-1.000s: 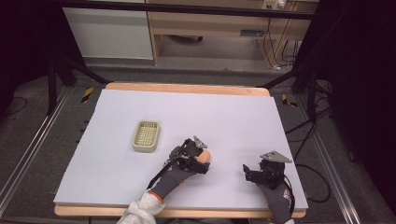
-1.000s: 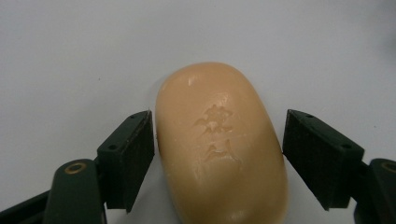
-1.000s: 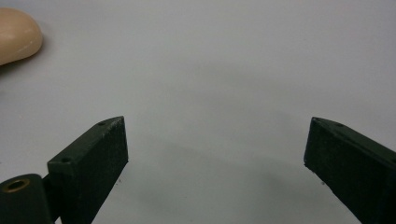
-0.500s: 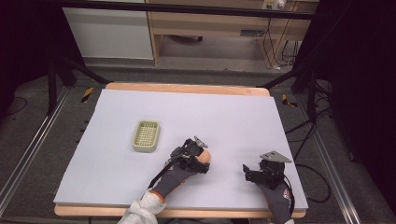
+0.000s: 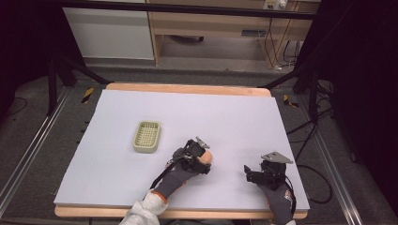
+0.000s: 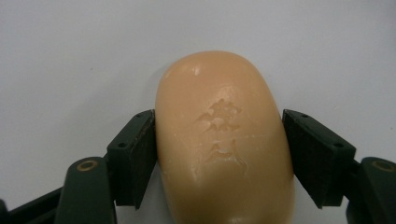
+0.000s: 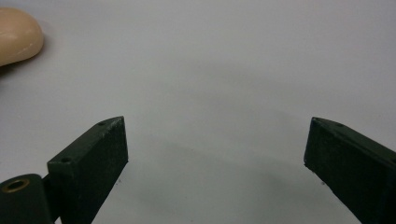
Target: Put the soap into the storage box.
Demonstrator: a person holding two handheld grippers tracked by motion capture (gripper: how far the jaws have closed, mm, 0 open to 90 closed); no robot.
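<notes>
A peach soap bar [image 6: 224, 140] with a stamped mark lies on the white table [image 5: 211, 112]. My left gripper [image 6: 218, 158] is shut on it, one black pad against each long side. In the high view the left gripper [image 5: 202, 158] sits front of centre, with the soap bar [image 5: 207, 156] poking out to the right. Further right, near the front edge, my right gripper [image 5: 247, 173] is open and points left. Between its jaws my right gripper [image 7: 215, 158] has only bare table. The soap bar [image 7: 16, 35] shows at the top left of that view.
A pale green slatted soap dish [image 5: 147, 136] stands left of the left gripper, apart from it. The table has a wooden rim [image 5: 187, 88]. Dark stands and cables lie beyond the right edge, and cabinets stand behind.
</notes>
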